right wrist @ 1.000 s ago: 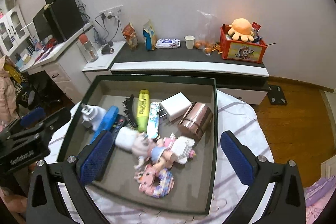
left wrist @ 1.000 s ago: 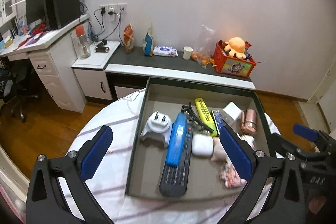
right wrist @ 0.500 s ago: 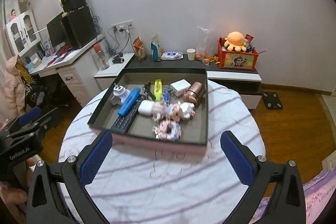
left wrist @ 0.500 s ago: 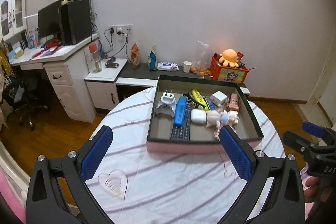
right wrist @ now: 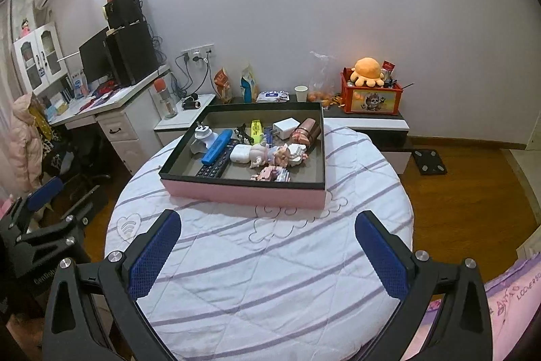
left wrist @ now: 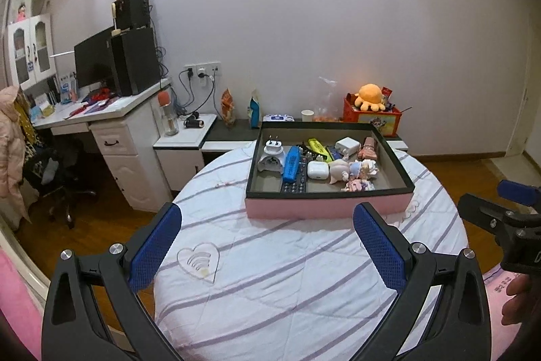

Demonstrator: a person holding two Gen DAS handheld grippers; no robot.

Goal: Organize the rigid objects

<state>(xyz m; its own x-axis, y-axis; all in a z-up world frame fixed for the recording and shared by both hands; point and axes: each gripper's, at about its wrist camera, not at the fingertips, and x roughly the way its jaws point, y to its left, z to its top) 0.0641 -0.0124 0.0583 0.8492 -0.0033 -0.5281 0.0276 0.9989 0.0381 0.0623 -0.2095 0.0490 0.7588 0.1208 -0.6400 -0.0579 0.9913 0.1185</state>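
Note:
A pink-sided tray sits at the far side of a round table with a striped white cloth. In it lie a white plug adapter, a blue bar on a black remote, a white earbud case, a yellow marker, a white charger, a copper cylinder and small dolls. My left gripper and right gripper are open and empty, well back from the tray.
A white desk with monitor and computer tower stands at left, with an office chair below. A low cabinet behind the table carries snacks, a cup and a red box with an orange plush. Wooden floor surrounds the table.
Both grippers have pulled back and up from just over the tray to the near side of the table. The tray's contents have not moved.

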